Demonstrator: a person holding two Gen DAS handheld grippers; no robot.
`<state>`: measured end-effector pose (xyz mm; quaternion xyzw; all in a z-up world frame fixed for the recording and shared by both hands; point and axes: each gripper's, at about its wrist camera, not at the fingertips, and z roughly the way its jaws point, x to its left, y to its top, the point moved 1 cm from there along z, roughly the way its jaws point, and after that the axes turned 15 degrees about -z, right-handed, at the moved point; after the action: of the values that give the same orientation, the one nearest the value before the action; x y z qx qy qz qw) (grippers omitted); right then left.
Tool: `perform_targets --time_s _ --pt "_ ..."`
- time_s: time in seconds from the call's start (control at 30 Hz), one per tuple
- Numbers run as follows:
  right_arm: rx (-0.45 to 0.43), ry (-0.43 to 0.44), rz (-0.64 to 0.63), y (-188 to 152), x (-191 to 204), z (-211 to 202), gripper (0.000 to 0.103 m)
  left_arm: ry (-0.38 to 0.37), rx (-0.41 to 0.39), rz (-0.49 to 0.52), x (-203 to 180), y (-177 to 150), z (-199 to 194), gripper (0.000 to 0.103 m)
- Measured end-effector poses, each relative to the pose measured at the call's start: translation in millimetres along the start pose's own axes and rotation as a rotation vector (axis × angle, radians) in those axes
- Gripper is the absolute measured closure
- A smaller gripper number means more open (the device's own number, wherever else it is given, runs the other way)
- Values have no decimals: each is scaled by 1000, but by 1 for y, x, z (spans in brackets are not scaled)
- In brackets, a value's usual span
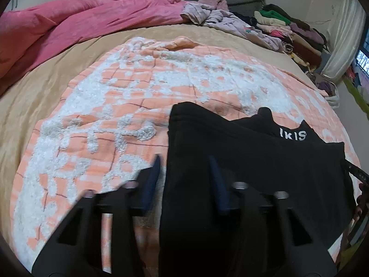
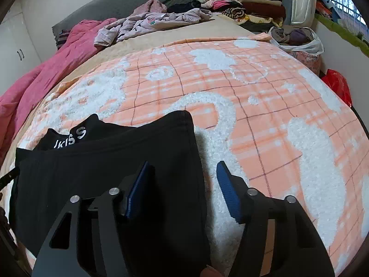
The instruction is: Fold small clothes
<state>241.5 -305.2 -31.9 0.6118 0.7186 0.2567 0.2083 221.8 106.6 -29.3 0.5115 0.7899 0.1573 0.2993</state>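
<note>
The black garment [image 1: 242,161] lies near me on the orange and white blanket [image 1: 115,115]. My left gripper [image 1: 184,175] straddles its left edge, not yet clenched. My right gripper [image 2: 182,184] is released astride its right edge. The far blanket is free; the clothes pile [image 2: 242,2] stands far right.

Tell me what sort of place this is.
Most likely a home bedroom: the black garment lies on a bed under an orange-and-white blanket, with a pink quilt bunched at the far end and stacks of folded clothes beside it.
</note>
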Motion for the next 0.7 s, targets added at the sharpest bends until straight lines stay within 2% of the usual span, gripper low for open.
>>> perform_targets --time_s 0.07,0.13,0.23,0.33,0.57,0.7 --pt "-8 21 -5 1 2 -1 61 5 -2 9 -2 -1 0 87" --pt "-14 30 -22 2 5 -1 76 6 -7 11 -2 -1 -1 96" --pt "-33 34 -68 4 13 -5 94 -9 -21 7 -2 0 -6 99" --pt "-66 16 -94 7 17 -13 95 -27 -48 8 -4 1 -16 100" --pt "-171 34 -71 21 14 -42 95 -64 -116 2 -9 12 -43 100" --pt "-199 28 -71 28 14 -49 95 -61 -152 -13 -8 18 -52 101"
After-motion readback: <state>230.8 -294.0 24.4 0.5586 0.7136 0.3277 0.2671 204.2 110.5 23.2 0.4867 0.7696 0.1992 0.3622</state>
